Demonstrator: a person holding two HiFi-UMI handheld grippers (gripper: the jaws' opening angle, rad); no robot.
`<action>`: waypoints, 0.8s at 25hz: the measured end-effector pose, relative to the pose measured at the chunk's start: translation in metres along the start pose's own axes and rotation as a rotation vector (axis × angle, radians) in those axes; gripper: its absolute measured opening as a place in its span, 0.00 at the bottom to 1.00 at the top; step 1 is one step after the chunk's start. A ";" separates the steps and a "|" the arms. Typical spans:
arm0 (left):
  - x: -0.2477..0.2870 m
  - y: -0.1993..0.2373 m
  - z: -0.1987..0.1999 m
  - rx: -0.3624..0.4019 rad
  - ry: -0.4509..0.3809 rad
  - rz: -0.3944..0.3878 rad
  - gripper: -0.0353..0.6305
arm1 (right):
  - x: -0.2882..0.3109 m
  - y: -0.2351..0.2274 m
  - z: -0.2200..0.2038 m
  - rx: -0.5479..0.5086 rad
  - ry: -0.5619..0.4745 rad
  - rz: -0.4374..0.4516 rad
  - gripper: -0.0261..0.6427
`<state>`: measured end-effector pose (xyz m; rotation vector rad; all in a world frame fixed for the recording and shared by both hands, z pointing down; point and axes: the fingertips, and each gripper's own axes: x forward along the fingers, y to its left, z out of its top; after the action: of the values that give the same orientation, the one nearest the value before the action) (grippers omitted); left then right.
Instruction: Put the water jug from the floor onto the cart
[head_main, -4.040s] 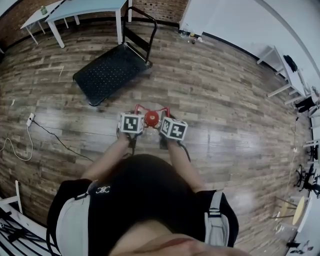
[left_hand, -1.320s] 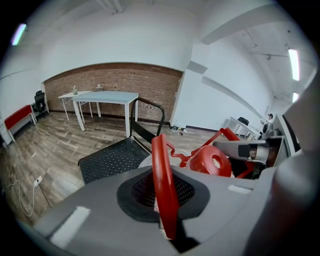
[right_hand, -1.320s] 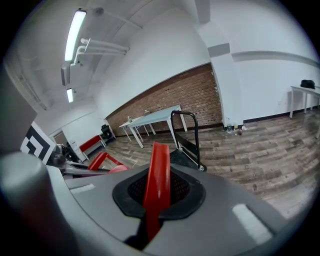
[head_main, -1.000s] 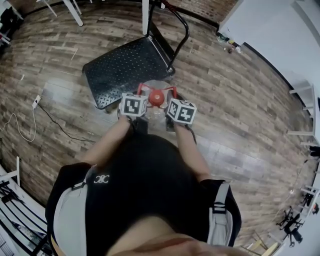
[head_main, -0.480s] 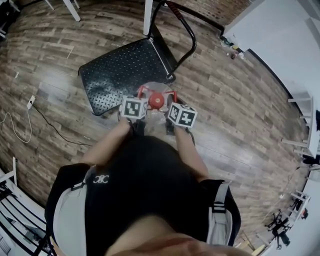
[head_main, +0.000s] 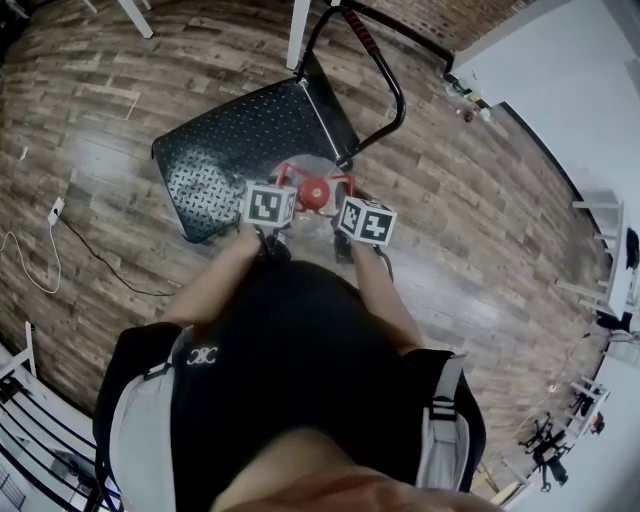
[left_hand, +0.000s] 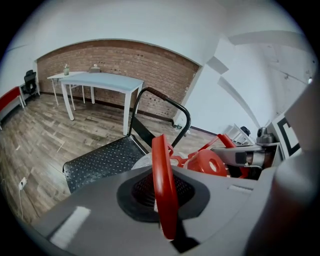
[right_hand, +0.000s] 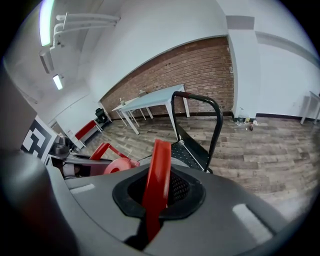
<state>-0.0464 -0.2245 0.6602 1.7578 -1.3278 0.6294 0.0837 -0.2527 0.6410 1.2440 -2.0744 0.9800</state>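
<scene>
The water jug, a clear body (head_main: 312, 167) with a red cap (head_main: 315, 194) and a red handle frame, hangs between my two grippers at the near edge of the black cart deck (head_main: 235, 140). My left gripper (head_main: 283, 192) has its jaws closing tight on a red handle bar (left_hand: 162, 190). The right gripper (head_main: 345, 197) is shut on the opposite bar (right_hand: 155, 185). The cap (left_hand: 207, 162) and the right gripper (left_hand: 250, 157) show in the left gripper view. In the right gripper view the cap (right_hand: 117, 167) sits at the left.
The cart's black push handle (head_main: 385, 75) rises at its far right end, also as handle (right_hand: 200, 97). A white table (left_hand: 100, 80) stands by the brick wall. A cable (head_main: 90, 250) lies on the wood floor at the left. White frames (head_main: 30, 400) stand at the lower left.
Both grippers have carried the jug toward the cart. The cart deck now lies right in front of the jug, where bare floor separated them earlier.
</scene>
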 end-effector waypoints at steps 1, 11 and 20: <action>0.003 0.003 0.004 -0.002 0.004 -0.006 0.07 | 0.005 -0.001 0.004 0.000 0.006 -0.003 0.07; 0.036 0.027 0.040 -0.023 0.021 -0.051 0.07 | 0.045 -0.008 0.039 0.001 0.074 -0.041 0.07; 0.054 0.047 0.046 -0.055 0.033 -0.012 0.07 | 0.073 -0.009 0.048 -0.008 0.131 -0.011 0.07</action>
<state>-0.0779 -0.2971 0.6929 1.7028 -1.2998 0.6069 0.0569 -0.3316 0.6687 1.1544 -1.9674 1.0191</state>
